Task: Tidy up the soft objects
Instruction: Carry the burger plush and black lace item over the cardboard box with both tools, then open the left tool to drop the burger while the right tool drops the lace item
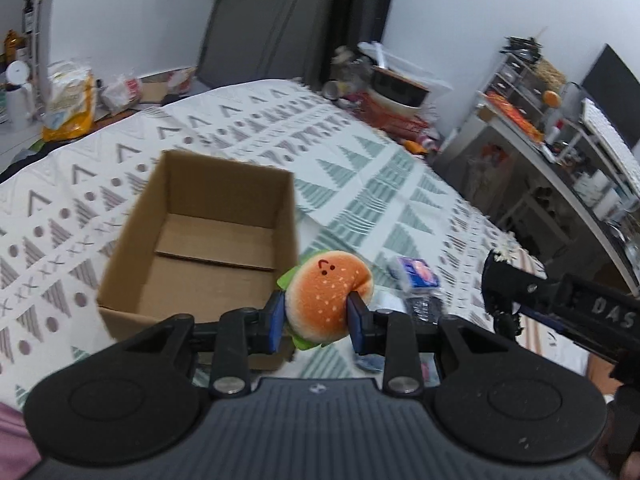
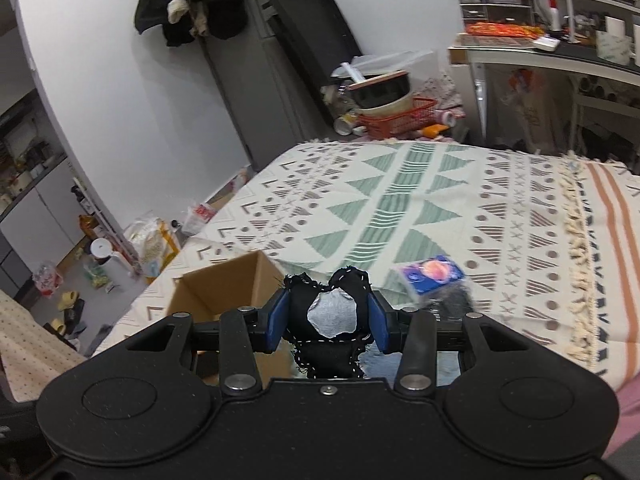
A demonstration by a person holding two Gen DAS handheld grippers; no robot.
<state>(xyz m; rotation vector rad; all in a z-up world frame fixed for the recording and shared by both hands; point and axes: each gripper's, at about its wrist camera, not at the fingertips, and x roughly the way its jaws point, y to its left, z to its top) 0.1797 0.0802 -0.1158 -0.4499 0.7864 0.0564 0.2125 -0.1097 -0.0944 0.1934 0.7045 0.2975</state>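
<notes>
left gripper (image 1: 316,320) clamps burger plush (image 1: 326,300) | right gripper (image 2: 328,320) clamps black fabric toy (image 2: 326,316), perhaps

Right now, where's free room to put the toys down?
Cardboard box floor is bare. Open blanket beyond the box, toward the far edge. Crowded right of the box: blue packet and dark items beside the burger plush in the left gripper.

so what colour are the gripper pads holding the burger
Blue pads on black fingers, squeezing the orange burger plush. Clearest in the left wrist view.

Home bedroom: patterned bedspread (image 2: 400,208), hanging clothes (image 2: 192,0).
</notes>
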